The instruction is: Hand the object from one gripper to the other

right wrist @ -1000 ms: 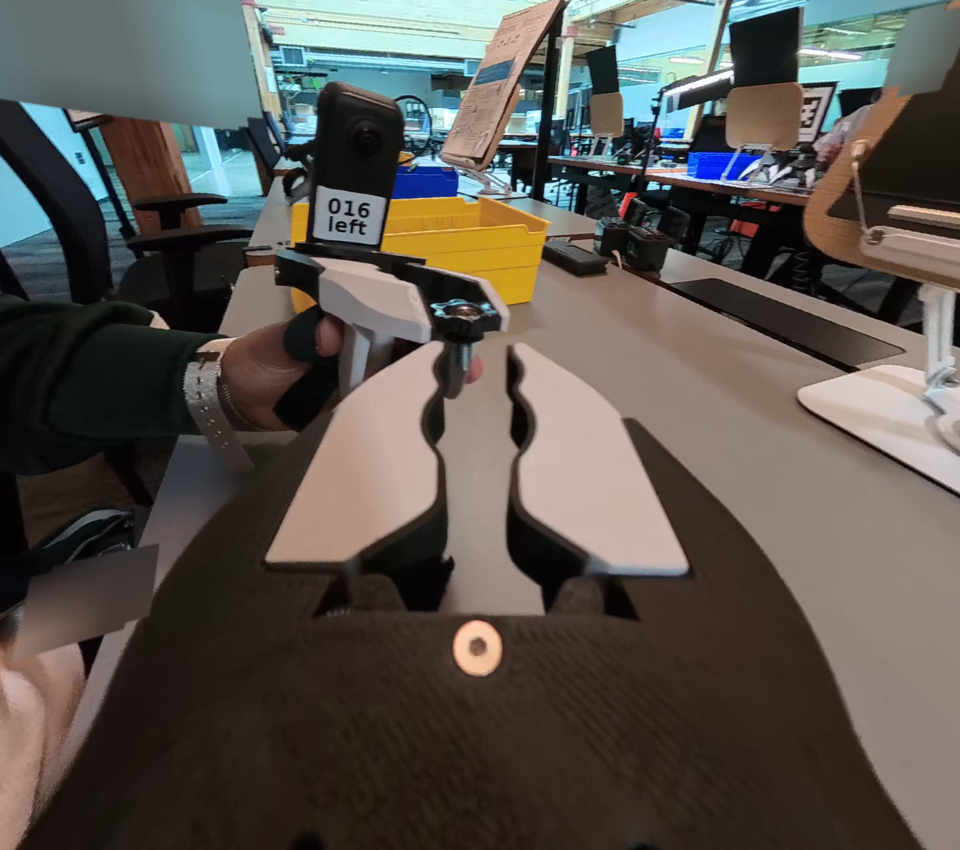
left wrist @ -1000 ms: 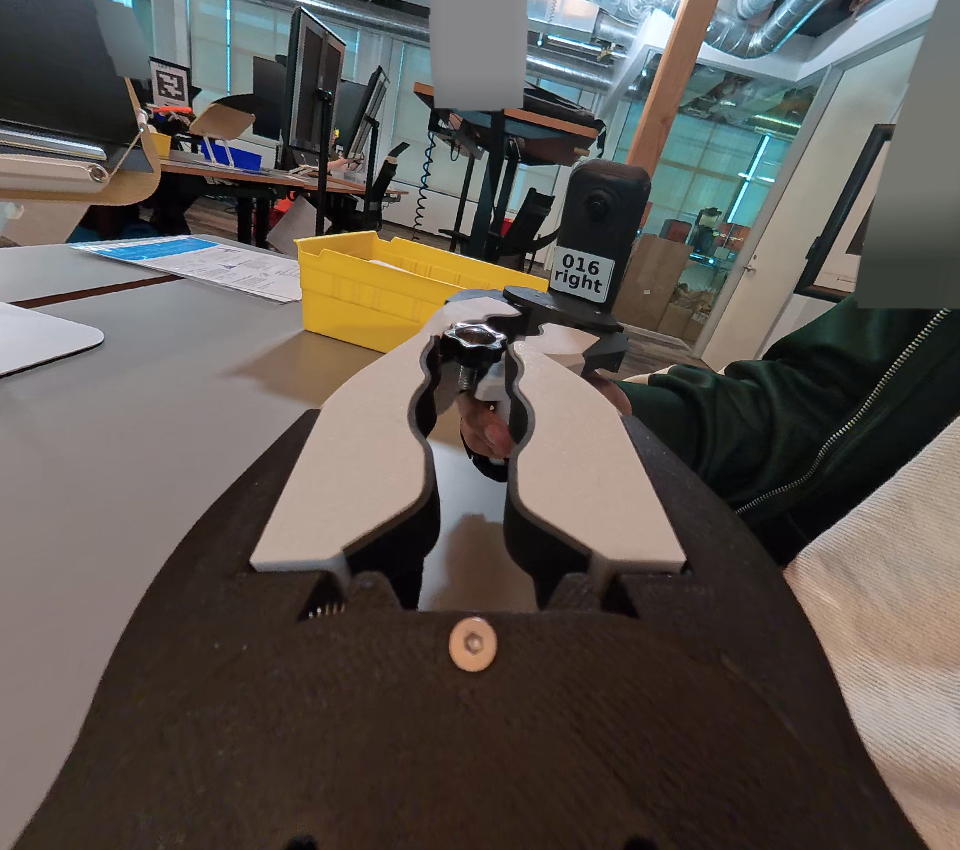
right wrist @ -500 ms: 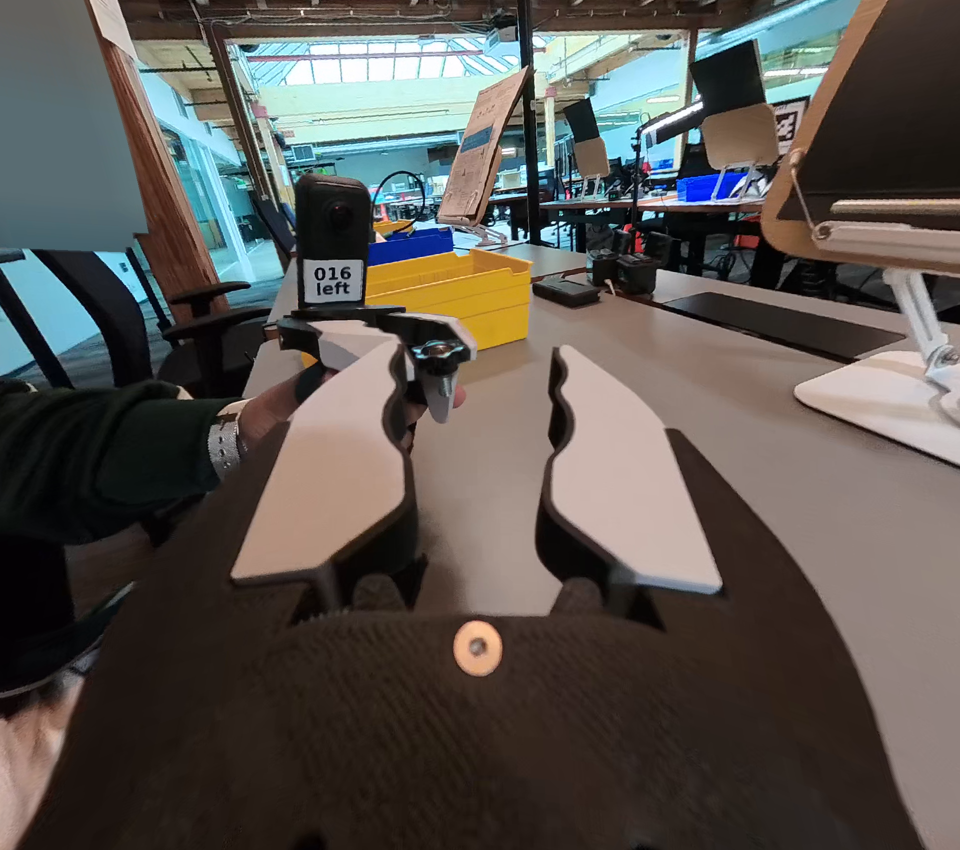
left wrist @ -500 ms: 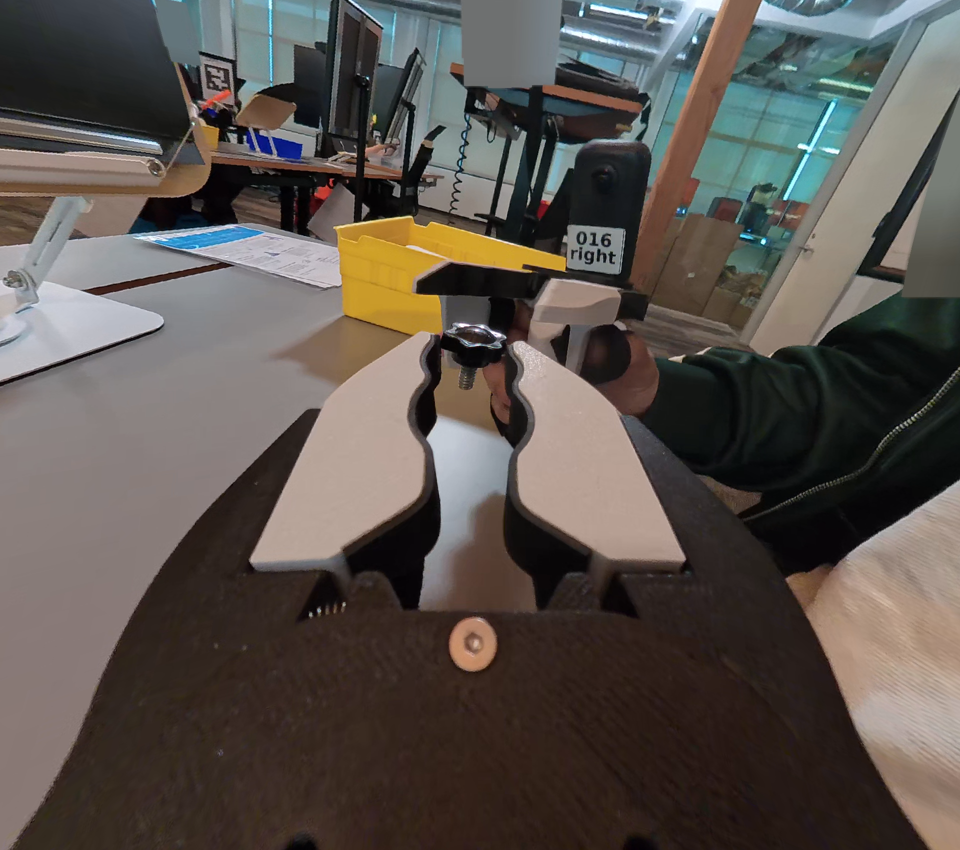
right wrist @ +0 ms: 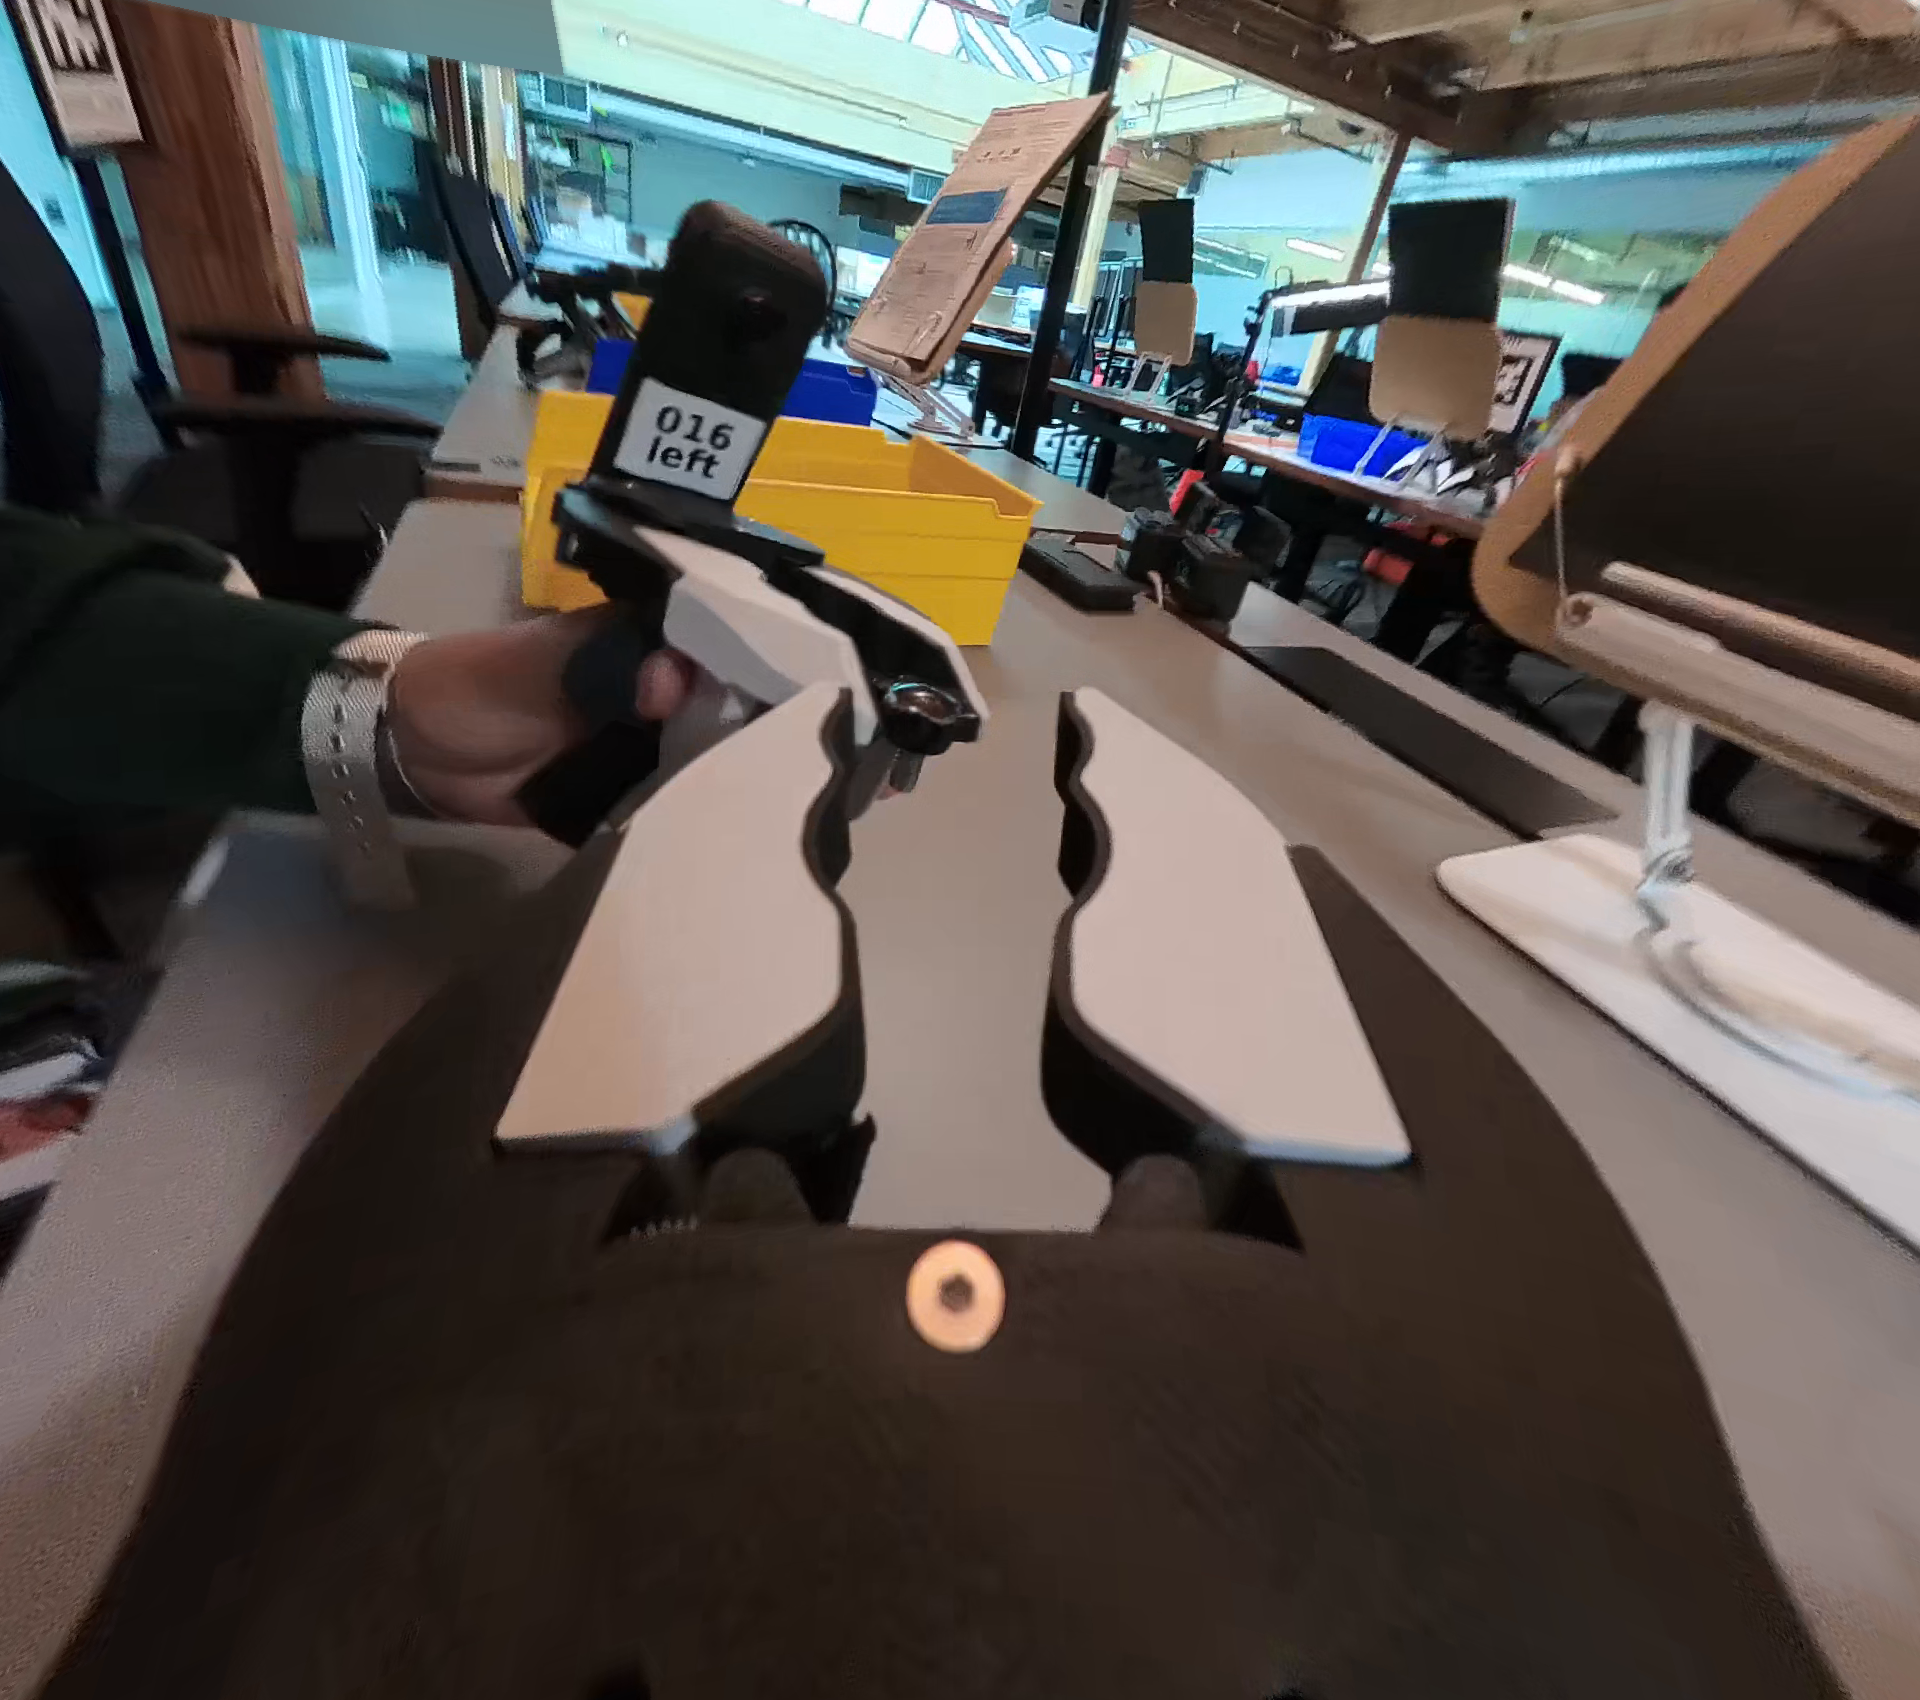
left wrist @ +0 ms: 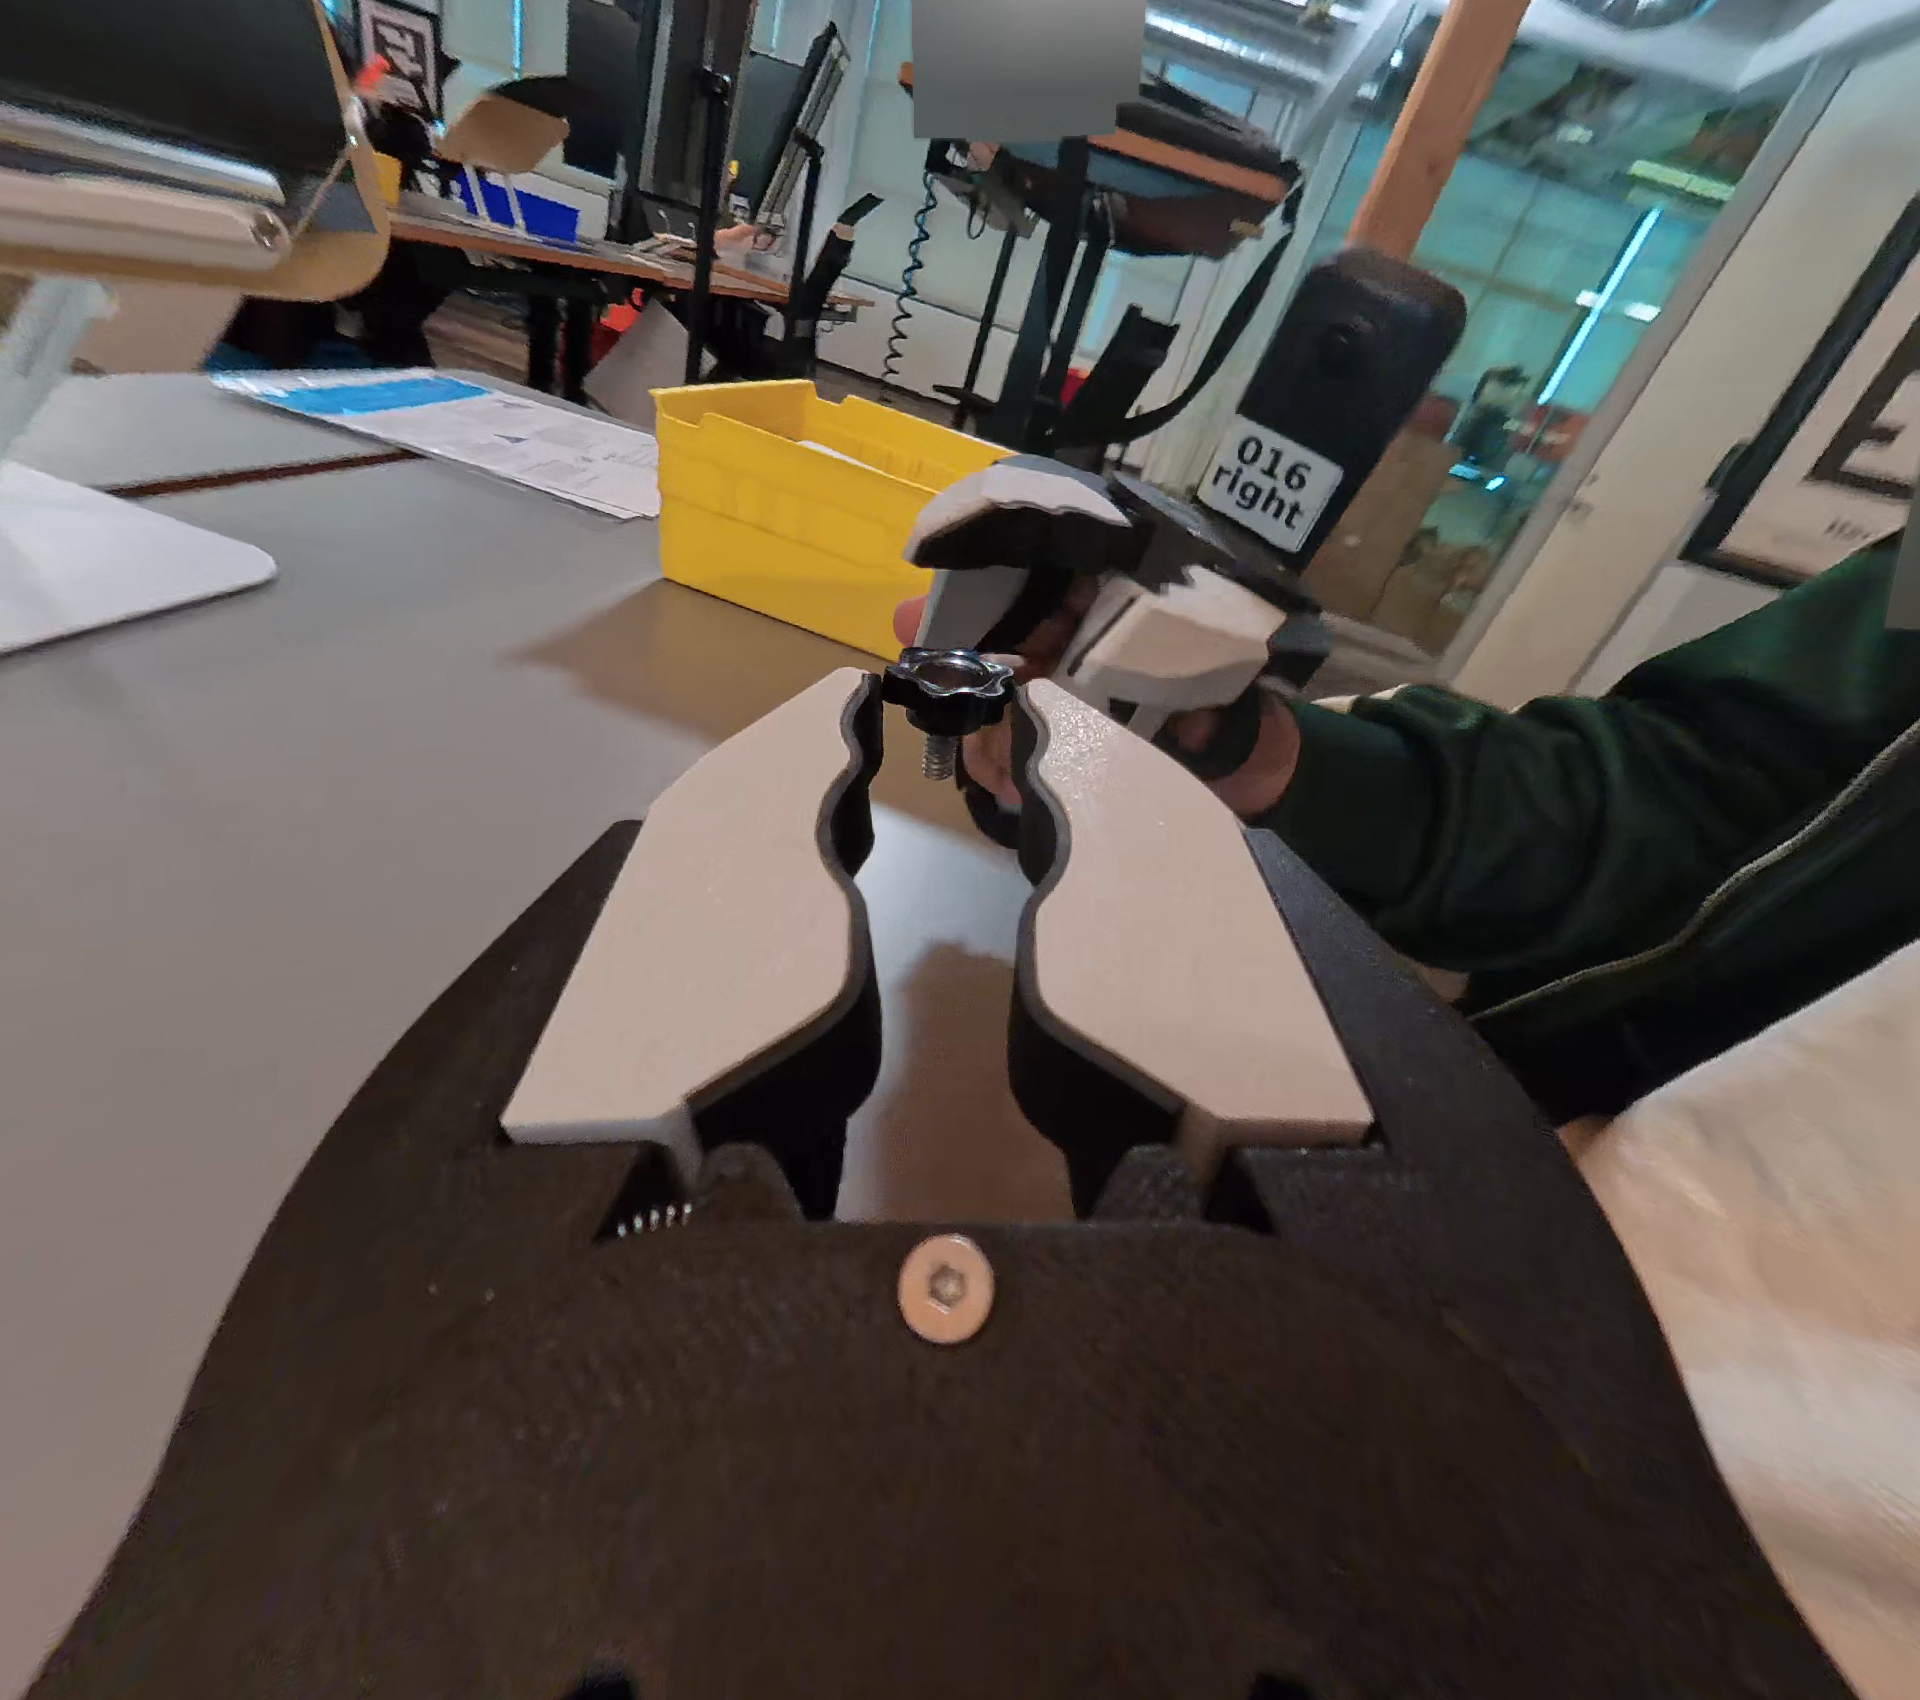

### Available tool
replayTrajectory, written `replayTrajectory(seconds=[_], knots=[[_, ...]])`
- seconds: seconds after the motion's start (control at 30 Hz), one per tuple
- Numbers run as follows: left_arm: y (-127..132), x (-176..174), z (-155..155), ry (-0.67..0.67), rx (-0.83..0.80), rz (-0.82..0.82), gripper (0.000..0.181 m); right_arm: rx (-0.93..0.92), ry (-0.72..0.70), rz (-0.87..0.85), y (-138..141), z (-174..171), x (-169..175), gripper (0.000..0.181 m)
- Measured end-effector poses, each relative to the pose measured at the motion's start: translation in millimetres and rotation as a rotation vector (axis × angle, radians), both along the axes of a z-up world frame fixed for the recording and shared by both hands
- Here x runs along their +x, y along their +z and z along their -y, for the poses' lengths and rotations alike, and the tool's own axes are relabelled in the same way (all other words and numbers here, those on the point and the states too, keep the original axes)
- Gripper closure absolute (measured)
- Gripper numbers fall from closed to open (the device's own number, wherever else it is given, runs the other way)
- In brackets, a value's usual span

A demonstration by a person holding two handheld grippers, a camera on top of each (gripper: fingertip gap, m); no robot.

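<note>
The left gripper (left wrist: 945,700) pinches a black star-shaped knob screw (left wrist: 948,694) between its fingertips: the two white fingers (left wrist: 727,902) are drawn in until their tips press the knob's lobed head from either side, and the short threaded shank hangs down below it, clear of the grey worktop (left wrist: 312,767). Seen from the right wrist view, the knob screw (right wrist: 925,708) sits at the tip of the left gripper (right wrist: 914,694), just beside the left finger of the right gripper (right wrist: 951,715) and not between its fingers. The right gripper is spread, a wide bare gap between its two white fingers (right wrist: 1195,944), with nothing in it and only the worktop (right wrist: 1299,767) showing through. In the left wrist view the right gripper (left wrist: 997,549) is held just behind and above the knob, apart from it, in a hand (left wrist: 1226,746) with a dark green sleeve. A yellow bin (left wrist: 790,507) stands on the worktop farther back.
</note>
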State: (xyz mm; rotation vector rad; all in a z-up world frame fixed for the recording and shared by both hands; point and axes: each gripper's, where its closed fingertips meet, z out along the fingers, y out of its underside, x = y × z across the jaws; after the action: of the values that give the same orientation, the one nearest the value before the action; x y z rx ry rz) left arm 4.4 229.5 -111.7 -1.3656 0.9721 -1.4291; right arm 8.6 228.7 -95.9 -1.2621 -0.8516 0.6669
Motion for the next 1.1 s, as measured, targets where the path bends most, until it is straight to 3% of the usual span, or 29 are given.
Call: replayTrajectory(seconds=[0.2,0.3,0.47,0.63,0.73,1.1], knots=[[-1.5,-3.9,3.9,-0.247,-0.459,0.114,0.157,0.097,0.003,0.163,-12.9,5.8,-8.3,0.137],[-9.1,-2.9,4.0,-0.304,-0.586,0.109,0.156,0.168,-0.026,0.308,-26.3,5.6,-10.2,0.135],[-20.7,1.1,17.3,-0.376,-0.584,-0.017,0.155,0.186,0.036,0.372,-35.2,15.6,-23.0,0.135],[-23.2,0.3,27.4,-0.443,-0.576,-0.064,0.155,0.18,0.054,0.419,-41.6,18.6,-25.3,0.156],[-21.7,0.2,28.0,-0.459,-0.586,-0.047,0.155,0.168,0.061,0.414,-40.5,19.7,-25.3,0.156],[-11.3,-1.9,8.3,-0.311,-0.471,0.06,0.139,0.113,-0.012,0.333,-32.2,7.7,-15.4,0.156]])
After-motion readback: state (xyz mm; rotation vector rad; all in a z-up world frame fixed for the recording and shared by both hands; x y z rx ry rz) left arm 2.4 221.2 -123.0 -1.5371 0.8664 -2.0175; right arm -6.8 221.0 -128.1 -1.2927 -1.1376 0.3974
